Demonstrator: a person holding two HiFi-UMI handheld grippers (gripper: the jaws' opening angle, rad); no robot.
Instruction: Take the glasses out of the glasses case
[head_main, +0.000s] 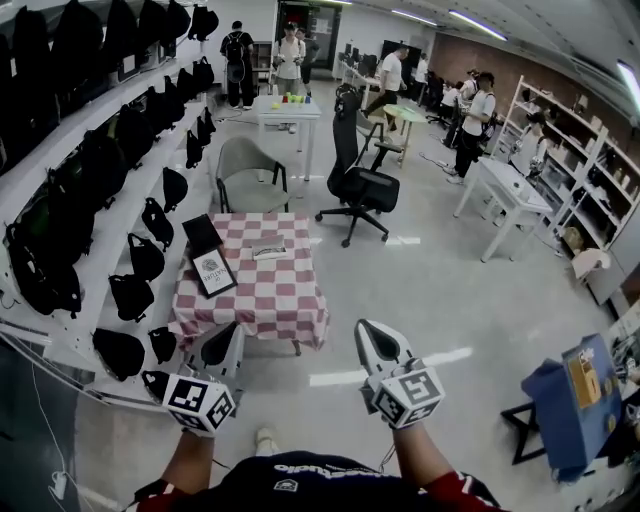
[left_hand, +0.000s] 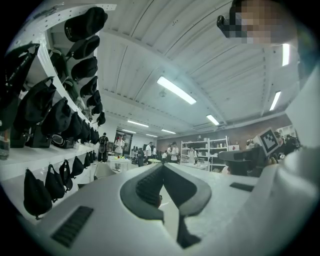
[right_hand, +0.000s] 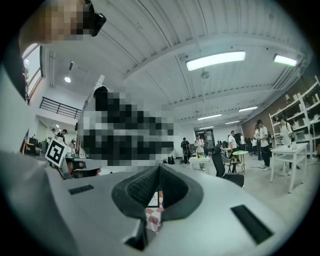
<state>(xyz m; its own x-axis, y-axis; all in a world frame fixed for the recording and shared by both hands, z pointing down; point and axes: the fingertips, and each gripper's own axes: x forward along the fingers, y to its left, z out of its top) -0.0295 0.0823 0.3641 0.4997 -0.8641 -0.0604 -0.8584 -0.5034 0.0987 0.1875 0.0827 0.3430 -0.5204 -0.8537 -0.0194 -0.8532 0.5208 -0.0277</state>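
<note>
White left gripper (head_main: 230, 332): jaws pressed together at the tips, nothing between them; held low, pointing forward over the floor.
White right gripper (head_main: 370, 330): jaws also closed tip to tip and empty, level with the left one and apart from it.
Glasses case (head_main: 268, 251): lying flat on the table toward its far side, well ahead of both grippers and untouched.
Table (head_main: 285, 305): draped in a red-and-white checked cloth.
Black box (head_main: 202, 234): at the table's far left corner.
Framed card (head_main: 213, 273): just in front of the box, left of the case.
Grey chair (head_main: 248, 175): behind the table.
Shelves (head_main: 100, 215): along the left wall, hung with black bags.
</note>
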